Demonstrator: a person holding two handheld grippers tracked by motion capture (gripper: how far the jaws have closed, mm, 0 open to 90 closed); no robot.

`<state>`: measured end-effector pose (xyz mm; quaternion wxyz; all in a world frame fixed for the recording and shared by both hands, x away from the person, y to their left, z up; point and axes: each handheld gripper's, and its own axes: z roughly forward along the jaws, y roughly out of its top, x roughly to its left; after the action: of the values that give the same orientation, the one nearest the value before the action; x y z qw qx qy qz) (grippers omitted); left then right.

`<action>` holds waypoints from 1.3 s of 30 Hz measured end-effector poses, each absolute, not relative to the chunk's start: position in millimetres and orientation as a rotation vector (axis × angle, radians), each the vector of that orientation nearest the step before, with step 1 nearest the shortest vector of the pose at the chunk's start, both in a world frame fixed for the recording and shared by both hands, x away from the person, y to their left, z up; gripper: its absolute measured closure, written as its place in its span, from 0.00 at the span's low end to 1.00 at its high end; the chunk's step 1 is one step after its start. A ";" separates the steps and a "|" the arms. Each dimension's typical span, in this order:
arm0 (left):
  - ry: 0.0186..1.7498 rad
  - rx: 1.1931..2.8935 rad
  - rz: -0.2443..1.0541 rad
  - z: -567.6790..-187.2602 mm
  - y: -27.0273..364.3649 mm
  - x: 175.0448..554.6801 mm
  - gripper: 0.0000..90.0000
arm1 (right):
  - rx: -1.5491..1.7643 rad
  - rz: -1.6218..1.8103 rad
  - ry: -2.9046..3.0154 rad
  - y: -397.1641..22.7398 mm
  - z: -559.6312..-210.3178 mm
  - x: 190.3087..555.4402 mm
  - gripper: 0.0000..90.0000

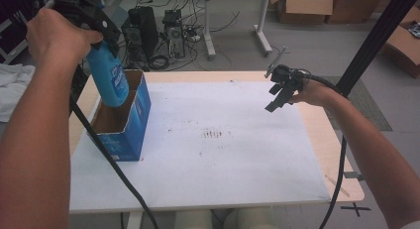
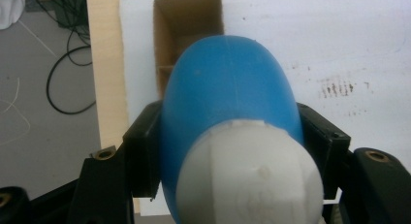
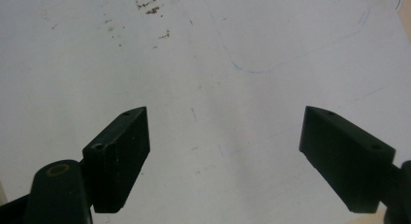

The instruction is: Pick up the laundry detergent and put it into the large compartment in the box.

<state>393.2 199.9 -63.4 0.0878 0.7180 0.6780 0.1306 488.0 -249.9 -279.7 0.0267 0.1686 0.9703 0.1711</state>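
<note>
left claw (image 1: 101, 33) holding blue bottle (image 1: 110, 78) over box (image 1: 123, 121)

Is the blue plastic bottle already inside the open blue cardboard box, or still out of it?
Partly in: the blue plastic bottle, gripped by the left gripper, hangs with its lower end below the rim of the blue cardboard box.

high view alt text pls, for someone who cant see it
The left gripper holds a blue bottle over an open blue cardboard box at the left of a white board. The right gripper hovers open over the board's far right, holding nothing.
</note>
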 end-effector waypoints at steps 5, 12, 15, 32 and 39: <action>2.040 2.114 0.379 -74.8 209.0 394.9 0.42 | 0.514 0.530 2.996 -250.2 -279.4 487.9 0.20; 2.067 2.098 0.394 -92.2 221.4 396.7 0.42 | 0.529 0.524 2.999 -252.1 -280.7 488.7 0.20; 2.072 2.095 0.389 -102.0 224.8 398.1 0.42 | 0.529 0.526 2.998 -251.8 -281.6 489.0 0.20; 2.086 2.122 0.323 -159.6 238.0 405.6 0.42 | 0.543 0.511 3.005 -250.4 -284.8 491.2 0.20; 2.084 2.125 0.333 -175.6 240.8 406.6 0.42 | 0.544 0.508 3.004 -249.9 -285.1 491.2 0.20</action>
<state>406.6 240.8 -175.6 0.0733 0.7076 0.6940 0.1109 491.2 -249.9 -285.1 0.0234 0.1758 0.9704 0.1641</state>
